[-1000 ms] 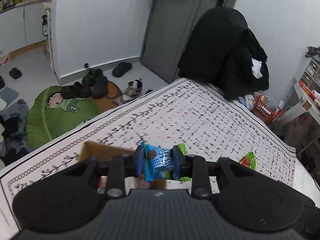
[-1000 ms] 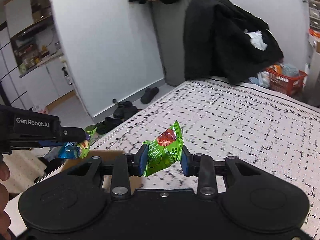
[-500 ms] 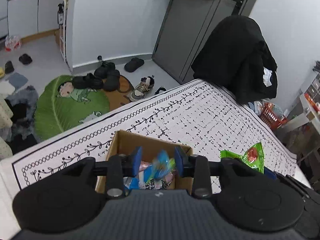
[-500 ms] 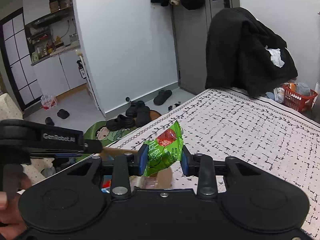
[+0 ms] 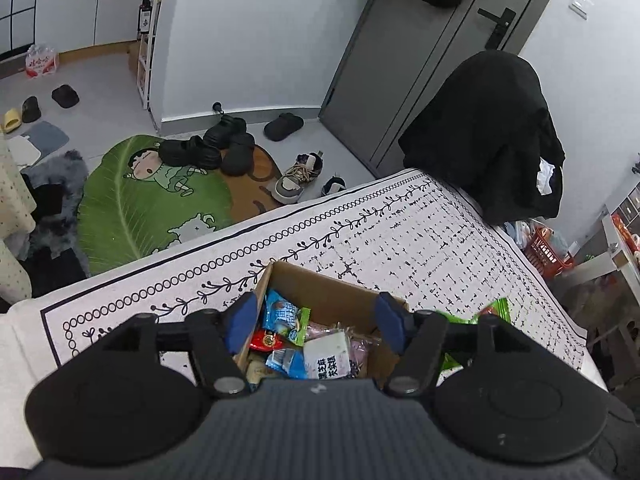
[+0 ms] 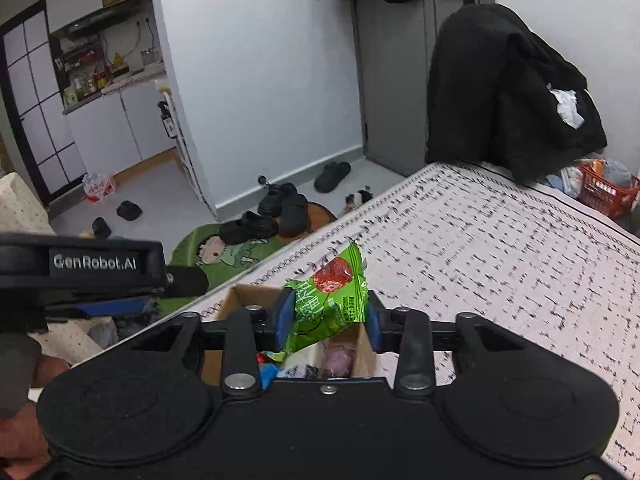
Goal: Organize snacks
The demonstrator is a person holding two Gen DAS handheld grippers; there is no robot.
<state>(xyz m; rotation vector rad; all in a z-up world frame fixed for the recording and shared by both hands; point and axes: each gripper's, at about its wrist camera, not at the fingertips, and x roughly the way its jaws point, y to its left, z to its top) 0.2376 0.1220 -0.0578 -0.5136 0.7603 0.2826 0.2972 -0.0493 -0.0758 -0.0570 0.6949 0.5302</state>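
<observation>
A cardboard box (image 5: 320,280) with several snack packets stands on the white patterned cloth. My left gripper (image 5: 316,322) hovers over it, its jaws opening, with nothing between the blue pads. The blue snack packet (image 5: 284,316) lies in the box at the left side. My right gripper (image 6: 328,320) is over the same box (image 6: 236,300). Its jaws are opening, but its pads still touch both sides of the green snack packet (image 6: 332,304). That green packet (image 5: 496,306) also peeks out behind my left gripper's right finger. The left tool's housing (image 6: 96,264) crosses the right wrist view at the left.
The white cloth (image 5: 400,232) stretches away to the right of the box. A black coat (image 5: 488,132) hangs at its far end, with a red basket (image 6: 604,196) beside it. Shoes (image 5: 224,148) and a green mat (image 5: 148,204) lie on the floor. A hand (image 6: 24,420) shows at lower left.
Both grippers moved over the box. The left jaws opened and the blue packet dropped into the box. The right gripper still carries the green packet, its jaws slightly wider.
</observation>
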